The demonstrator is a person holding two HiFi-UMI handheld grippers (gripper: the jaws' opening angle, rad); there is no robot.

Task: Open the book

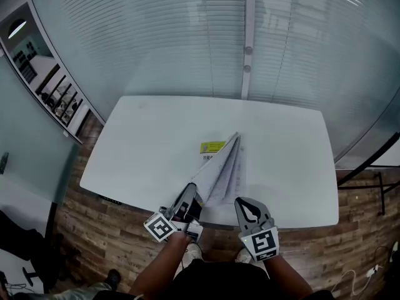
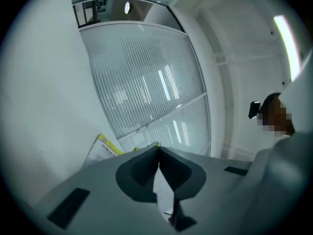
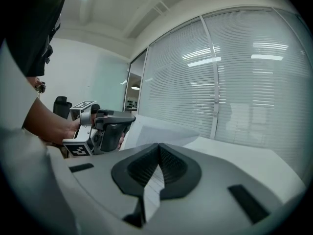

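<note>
At the near edge of the white desk point(image 1: 144, 136), about midway along it, lies the book point(image 1: 234, 170), partly open: its cover point(image 1: 215, 167) stands up at a slant from the spine, and the pages below it lie flat. On the outer face of the cover, at the end far from the person, a yellow strip shows. The left gripper point(image 1: 190, 194) is at the book's near left corner, rolled onto its side, and its 2 jaws are pressed together at the tips on the near edge of the cover, holding it up off the pages. The left gripper view shows the closed tips with the yellow-edged sheet just beside them. The right gripper point(image 1: 249, 204) hovers just to the right of the book's near corner, above the desk edge, apart from the book; its 2 jaws meet at the tips with nothing between them. Beyond the book, past the far side of the desk, a glass wall with lowered blinds point(image 1: 187, 36) fills the background. Below the book's side of the desk, wooden floor point(image 1: 112, 230) is visible.
</note>
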